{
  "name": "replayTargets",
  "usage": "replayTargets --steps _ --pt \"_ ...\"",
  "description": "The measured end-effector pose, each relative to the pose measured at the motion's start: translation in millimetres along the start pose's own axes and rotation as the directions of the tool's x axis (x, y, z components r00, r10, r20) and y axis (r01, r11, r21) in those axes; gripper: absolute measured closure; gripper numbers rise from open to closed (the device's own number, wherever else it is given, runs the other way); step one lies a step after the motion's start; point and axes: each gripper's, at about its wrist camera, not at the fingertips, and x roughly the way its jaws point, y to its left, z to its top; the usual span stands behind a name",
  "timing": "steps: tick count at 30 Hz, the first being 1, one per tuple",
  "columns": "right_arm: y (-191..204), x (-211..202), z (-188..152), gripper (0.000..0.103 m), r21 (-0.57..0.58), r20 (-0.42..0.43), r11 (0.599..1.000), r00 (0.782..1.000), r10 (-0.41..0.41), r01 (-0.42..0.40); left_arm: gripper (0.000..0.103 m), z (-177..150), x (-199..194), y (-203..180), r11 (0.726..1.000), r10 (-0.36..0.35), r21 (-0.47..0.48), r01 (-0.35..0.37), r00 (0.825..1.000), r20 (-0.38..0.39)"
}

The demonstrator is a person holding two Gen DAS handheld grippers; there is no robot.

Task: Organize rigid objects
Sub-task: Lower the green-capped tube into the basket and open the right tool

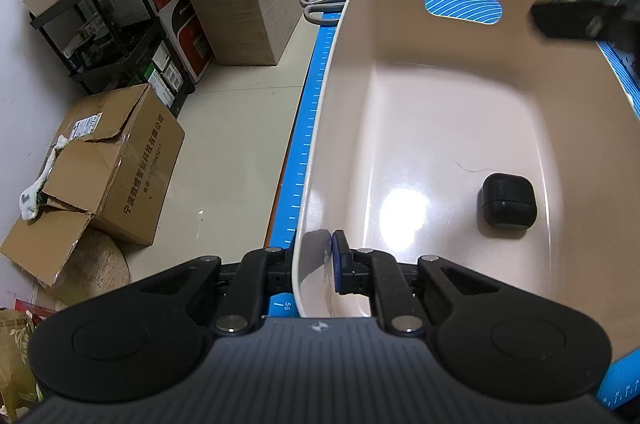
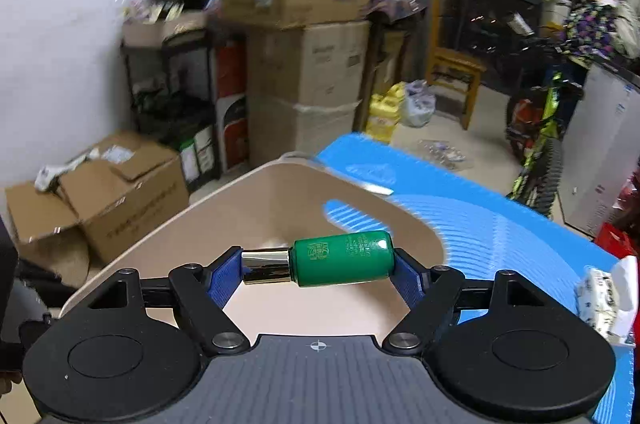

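In the left wrist view, the near rim of a beige tub (image 1: 400, 72) is clamped between the fingers of the left gripper (image 1: 316, 264), one finger outside the wall and one inside, so the tub is steadied on the blue mat (image 1: 308, 144). One item is already lying inside: a small black case (image 1: 508, 202) resting on the tub floor near the right wall. The rest of the floor is bare. At the far right the right gripper (image 1: 576, 12) is seen blurred above the rim, with something green in it. A pair of grey scissors (image 1: 320, 4) is left on the mat just beyond the tub.

In the right wrist view, a green bottle (image 2: 342, 258) with a gold cap is held crosswise, end to end, between the closed-in fingers of the right gripper (image 2: 320, 264), above the tub (image 2: 224, 220). It is not yet released. A white packet (image 2: 608, 300) lies on the mat to the right. The task is judged to be at an early stage: one item is stored, one is carried over, and others remain outside.
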Motion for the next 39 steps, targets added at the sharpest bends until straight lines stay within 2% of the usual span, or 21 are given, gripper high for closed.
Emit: replayTargets --steps 9,16,20,27,39 --pt "23.1 42.0 -20.9 0.024 -0.052 -0.166 0.998 0.986 0.017 -0.026 0.087 -0.5 0.3 1.1 1.000 0.003 -0.001 -0.003 1.000 0.000" --pt "34.8 64.3 -37.8 0.024 -0.095 -0.308 0.993 0.950 0.040 -0.072 0.087 -1.0 0.1 1.4 1.000 0.008 -0.003 -0.008 1.000 0.001" --pt "49.4 69.7 -43.0 0.024 -0.179 -0.339 0.982 0.941 -0.001 -0.063 0.087 -1.3 -0.5 1.0 1.000 0.009 -0.002 -0.009 1.000 0.001" --pt "54.3 71.8 -38.7 0.022 -0.195 -0.368 0.979 0.930 -0.020 -0.056 0.087 -1.6 -1.3 0.0 1.000 0.012 0.000 -0.012 1.000 0.002" --pt "35.3 55.4 -33.9 0.017 -0.114 -0.314 0.991 0.949 0.024 -0.063 0.087 -0.7 -2.2 1.5 1.000 0.007 -0.007 -0.007 1.000 0.001"
